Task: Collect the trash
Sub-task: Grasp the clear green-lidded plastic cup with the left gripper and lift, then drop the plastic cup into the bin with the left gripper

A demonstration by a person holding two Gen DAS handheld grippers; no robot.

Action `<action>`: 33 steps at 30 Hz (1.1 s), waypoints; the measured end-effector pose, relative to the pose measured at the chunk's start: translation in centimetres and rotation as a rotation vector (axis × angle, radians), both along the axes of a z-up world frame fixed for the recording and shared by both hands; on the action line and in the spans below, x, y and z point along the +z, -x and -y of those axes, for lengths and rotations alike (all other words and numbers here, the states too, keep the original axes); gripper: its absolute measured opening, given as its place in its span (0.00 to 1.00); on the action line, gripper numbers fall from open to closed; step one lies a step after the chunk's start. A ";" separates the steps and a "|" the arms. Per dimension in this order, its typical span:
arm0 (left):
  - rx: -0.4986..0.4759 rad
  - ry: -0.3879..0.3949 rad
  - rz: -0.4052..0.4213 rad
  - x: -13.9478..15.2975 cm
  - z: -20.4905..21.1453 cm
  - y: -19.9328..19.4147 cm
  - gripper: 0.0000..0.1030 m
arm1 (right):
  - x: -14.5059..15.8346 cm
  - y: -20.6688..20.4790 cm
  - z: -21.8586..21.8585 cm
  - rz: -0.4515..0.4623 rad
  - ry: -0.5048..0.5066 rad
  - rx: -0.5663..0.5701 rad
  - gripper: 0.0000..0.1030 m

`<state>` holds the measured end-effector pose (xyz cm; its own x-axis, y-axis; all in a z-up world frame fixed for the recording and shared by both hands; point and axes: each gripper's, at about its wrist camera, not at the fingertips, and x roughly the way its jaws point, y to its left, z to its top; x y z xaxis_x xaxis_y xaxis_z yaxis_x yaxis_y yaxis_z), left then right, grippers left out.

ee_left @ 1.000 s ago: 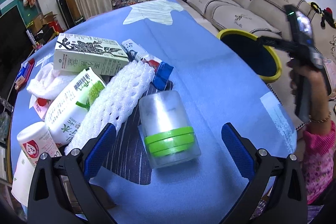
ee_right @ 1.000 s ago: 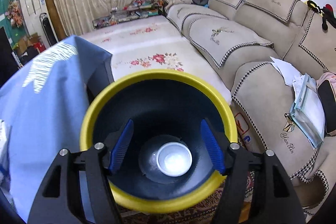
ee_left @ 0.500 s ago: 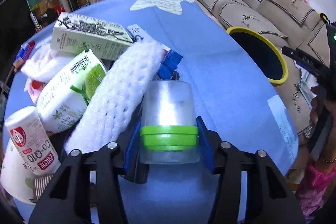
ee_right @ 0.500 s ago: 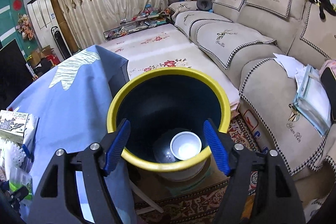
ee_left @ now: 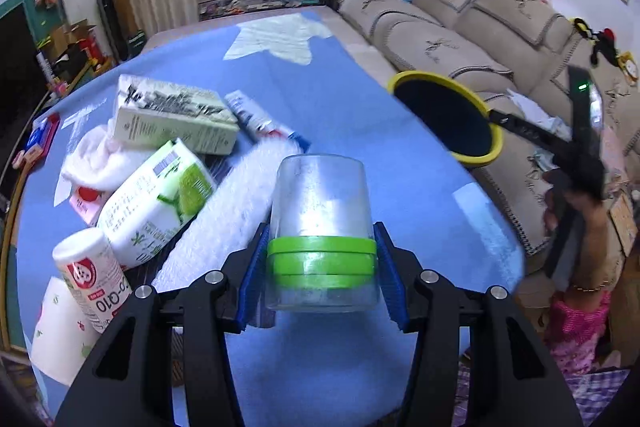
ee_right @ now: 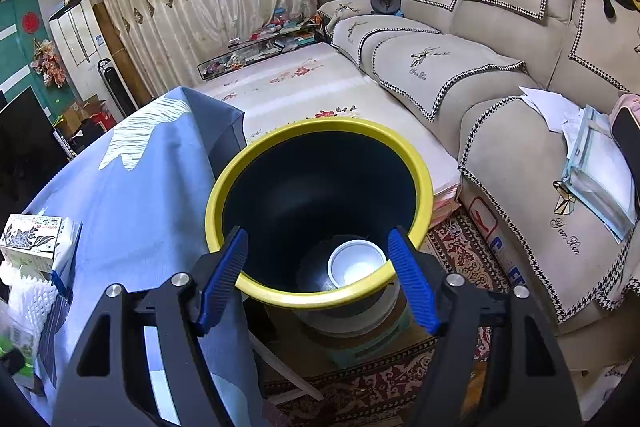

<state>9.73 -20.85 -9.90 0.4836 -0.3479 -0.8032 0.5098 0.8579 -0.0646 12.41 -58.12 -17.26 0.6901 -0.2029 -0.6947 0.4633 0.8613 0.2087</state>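
The left gripper (ee_left: 322, 263) is clamped on the clear jar (ee_left: 320, 227), blue pads pinching its green band, the jar just above the blue tablecloth (ee_left: 360, 107) at the near edge. Crowding its left: a white foam net (ee_left: 224, 211) right against the jar, a green-and-white pack (ee_left: 156, 203), a white bottle (ee_left: 94, 279), and farther back a tea box (ee_left: 176, 119). Off to the right, beyond the table's edge, the yellow-rimmed bin (ee_right: 320, 219) stands by the sofa (ee_right: 500, 87), a white cup (ee_right: 356, 263) lying at its bottom. The right gripper (ee_right: 316, 279) hangs over the bin's near rim, jaws apart, nothing between them.
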 end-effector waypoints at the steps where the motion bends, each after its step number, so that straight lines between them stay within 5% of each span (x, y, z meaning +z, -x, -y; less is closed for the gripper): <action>1: -0.011 0.005 0.007 0.4 0.3 0.2 0.49 | 0.0 0.1 0.0 0.001 -0.002 -0.001 0.67; 19: -0.212 0.033 0.091 2.2 16.6 -4.1 0.49 | 1.6 4.5 3.3 0.038 0.056 -0.127 0.67; 33: -0.260 -0.119 -0.075 -7.0 32.3 -11.3 0.49 | 0.0 6.7 7.3 0.007 0.036 -0.217 0.67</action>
